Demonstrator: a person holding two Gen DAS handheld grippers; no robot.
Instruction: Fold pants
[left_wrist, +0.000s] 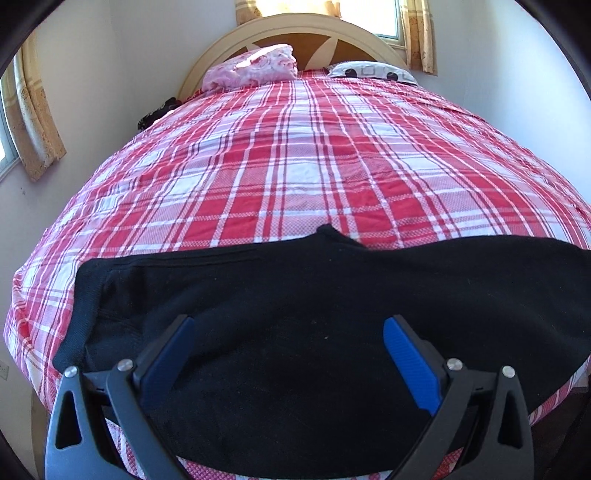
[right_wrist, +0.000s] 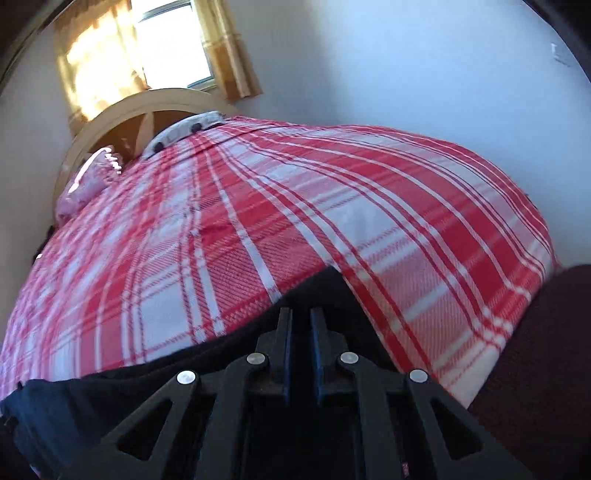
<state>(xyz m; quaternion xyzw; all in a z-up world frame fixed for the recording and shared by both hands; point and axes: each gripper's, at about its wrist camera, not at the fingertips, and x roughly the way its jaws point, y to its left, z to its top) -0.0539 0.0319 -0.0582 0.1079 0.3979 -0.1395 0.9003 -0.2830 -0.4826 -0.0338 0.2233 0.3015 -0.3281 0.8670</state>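
Observation:
Black pants (left_wrist: 295, 295) lie spread across the near edge of the bed, waistband at the left. My left gripper (left_wrist: 290, 332) hovers just above the pants with its blue-padded fingers wide open and empty. In the right wrist view the pants (right_wrist: 147, 387) run along the bed's near edge. My right gripper (right_wrist: 301, 325) has its fingers nearly together, pinching a raised fold of the black pants fabric that peaks just beyond the fingertips.
The bed has a red and white plaid sheet (left_wrist: 295, 155). A pink pillow (left_wrist: 255, 66) and a white patterned pillow (left_wrist: 373, 70) lie by the cream headboard (left_wrist: 221, 48). Curtained windows (right_wrist: 166, 44) are behind. A dark maroon surface (right_wrist: 546, 350) is at the right.

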